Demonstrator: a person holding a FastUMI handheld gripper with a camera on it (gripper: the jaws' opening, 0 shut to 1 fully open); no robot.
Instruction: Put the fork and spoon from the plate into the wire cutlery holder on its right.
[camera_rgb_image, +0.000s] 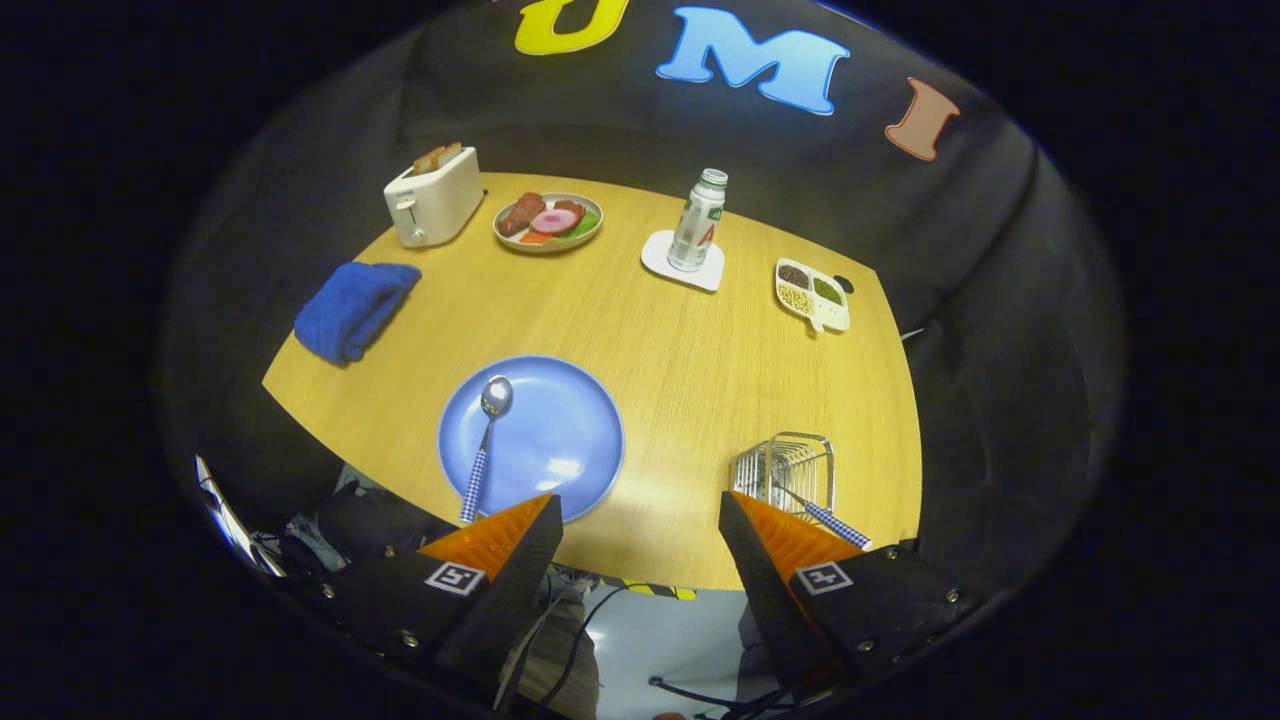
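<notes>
Spoon (484, 440): one, lying on the blue plate (545, 435), bowl away from the fingers, checked handle reaching over the plate's near rim, just beside the left finger.
Fork (822, 516): one checked handle leaning out of the wire cutlery holder (790, 468) toward the right finger; its head is hidden among the wires, so I take it for the fork.
Holder: one, on the wooden table (660, 360) to the right of the plate, just ahead of the right finger.
Gripper (640, 505): held high above the table's near edge, looking down; fingers spread wide, nothing between them but bare tabletop and the table's edge.
Farther back, left: one folded blue cloth (352, 308); one white toaster (433, 197) with two slices in it.
Farther back, middle: one plate of food (548, 221); one bottle (698, 220) upright on a white coaster (684, 262).
Farther back, right: one white divided tray (812, 294) with three filled compartments.
</notes>
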